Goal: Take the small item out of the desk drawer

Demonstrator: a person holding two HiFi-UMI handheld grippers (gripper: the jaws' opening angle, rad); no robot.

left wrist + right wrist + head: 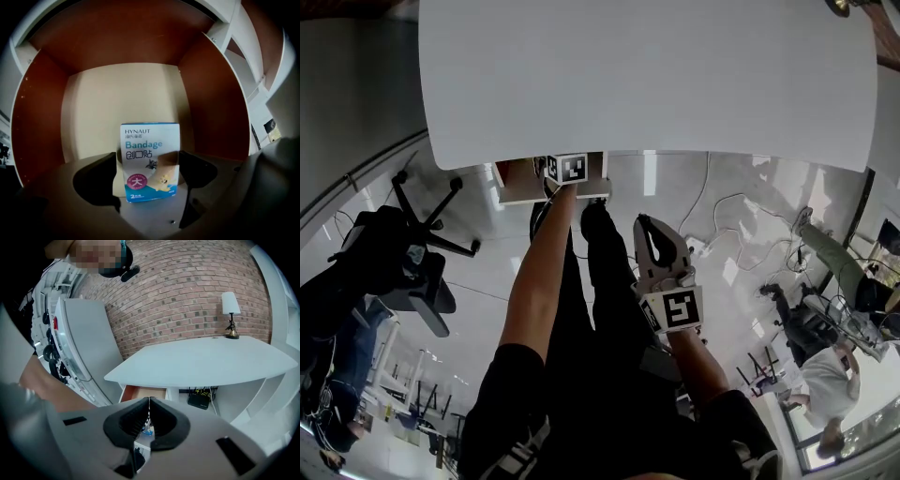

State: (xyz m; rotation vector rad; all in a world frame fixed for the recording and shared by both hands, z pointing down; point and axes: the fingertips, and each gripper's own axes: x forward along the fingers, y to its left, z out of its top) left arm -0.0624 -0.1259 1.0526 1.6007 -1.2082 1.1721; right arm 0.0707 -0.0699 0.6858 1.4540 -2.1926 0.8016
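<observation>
My L gripper (147, 158) has its jaws spread wide either side of the bandage box (149, 140), not gripping it, box lying on the floor of the open desk drawer (98, 108), while my R gripper (148, 405) is closed tight & empty.

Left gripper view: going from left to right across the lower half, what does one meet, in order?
drawer's left wall → finger on the left → bandage box → finger on the right
</observation>
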